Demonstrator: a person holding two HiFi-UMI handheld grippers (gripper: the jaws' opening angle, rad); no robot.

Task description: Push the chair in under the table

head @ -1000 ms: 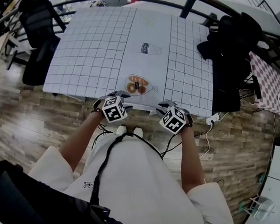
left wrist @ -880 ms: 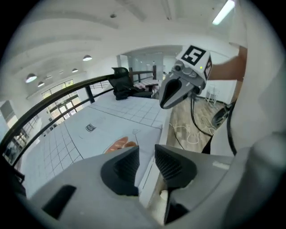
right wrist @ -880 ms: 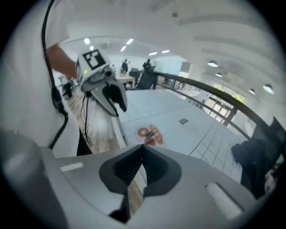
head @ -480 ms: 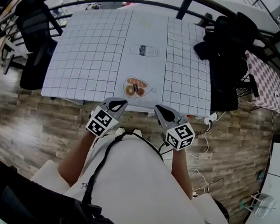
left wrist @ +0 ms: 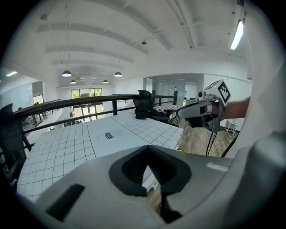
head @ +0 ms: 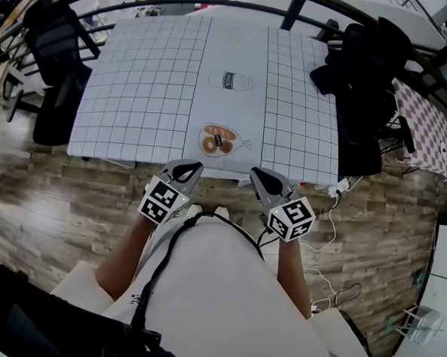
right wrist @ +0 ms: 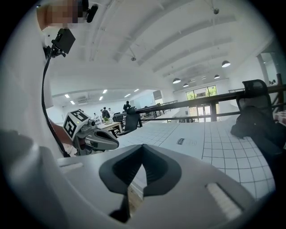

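Head view, change: a second ago both grippers sat low against the table's (head: pixel 138 93) near edge with their marker cubes turned up. Now they are lifted and drawn back from it, noses aimed at that edge, cubes towards the person.
Last half second: next to no shift in either hand.
Left gripper (head: pixel 196 165): jaws closed tight on each other, nothing between the pads. Its tip hangs just short of the near edge, left of the printed bread picture (head: pixel 220 138), clear of the tabletop.
Right gripper (head: pixel 255 173): jaws likewise pressed together and empty. Its tip is just off the near edge, right of that picture, apart from the other gripper.
Left chair (head: pixel 58 69): black, standing beside the table's left edge.
Right chair (head: pixel 368 100): black, draped in dark clothing, hard against the right edge.
Task's chair: I cannot tell which of the two is meant; neither gripper touches either.
Floor (head: pixel 48 201): wood planks, with cables (head: pixel 334 194) by the near right corner.
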